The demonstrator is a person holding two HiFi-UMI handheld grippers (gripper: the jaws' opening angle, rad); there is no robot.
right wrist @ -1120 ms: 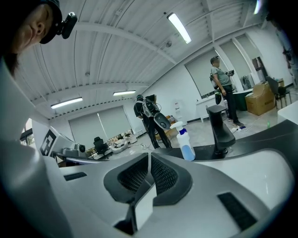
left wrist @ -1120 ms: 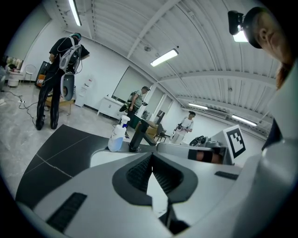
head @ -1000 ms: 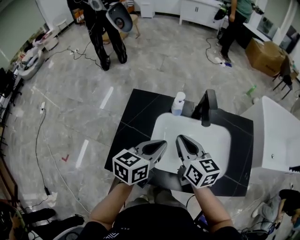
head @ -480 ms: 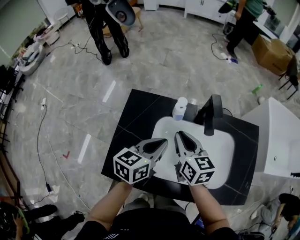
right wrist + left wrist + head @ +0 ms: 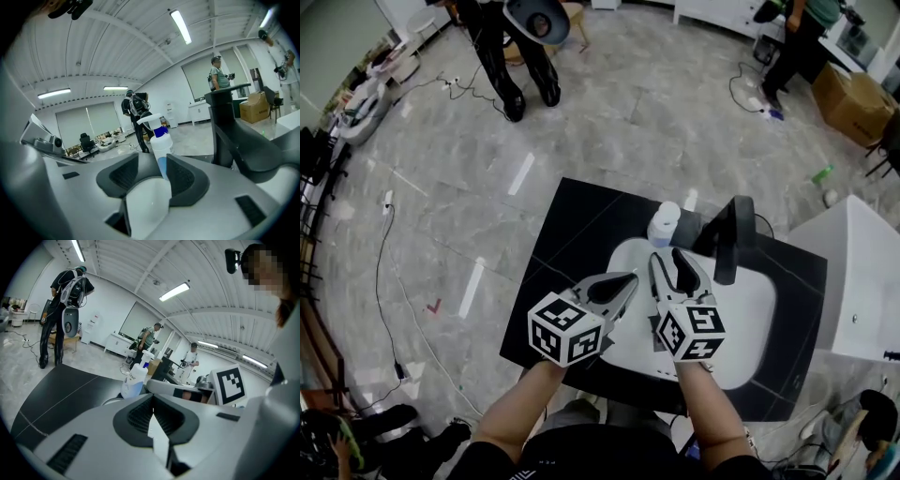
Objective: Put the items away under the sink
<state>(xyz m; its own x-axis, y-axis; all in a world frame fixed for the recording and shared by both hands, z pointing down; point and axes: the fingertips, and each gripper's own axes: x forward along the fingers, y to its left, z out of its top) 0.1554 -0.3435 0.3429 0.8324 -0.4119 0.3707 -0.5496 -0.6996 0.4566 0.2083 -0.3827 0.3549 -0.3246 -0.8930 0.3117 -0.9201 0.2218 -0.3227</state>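
The white pump bottle with a blue collar is standing upright on the far rim of the white sink, just left of the black faucet and apart from both tools. The sink is sitting in a black countertop, with the bottle near the counter's far edge. The right gripper is hovering over the near left part of the basin, pointing toward the bottle; its jaws have just been opening and are now standing apart. In the right gripper view the bottle is showing through the gap, but it is standing beyond the pads, so nothing is lying between them. The left gripper is hanging just beside the right one, over the sink's near left rim, with its jaws pressing together on nothing; its own view is showing the pads meeting in a closed seam. Farther out, grey marbled floor is spreading around the counter. A person in dark clothes is standing at the far left, and a cardboard box is resting at the far right.
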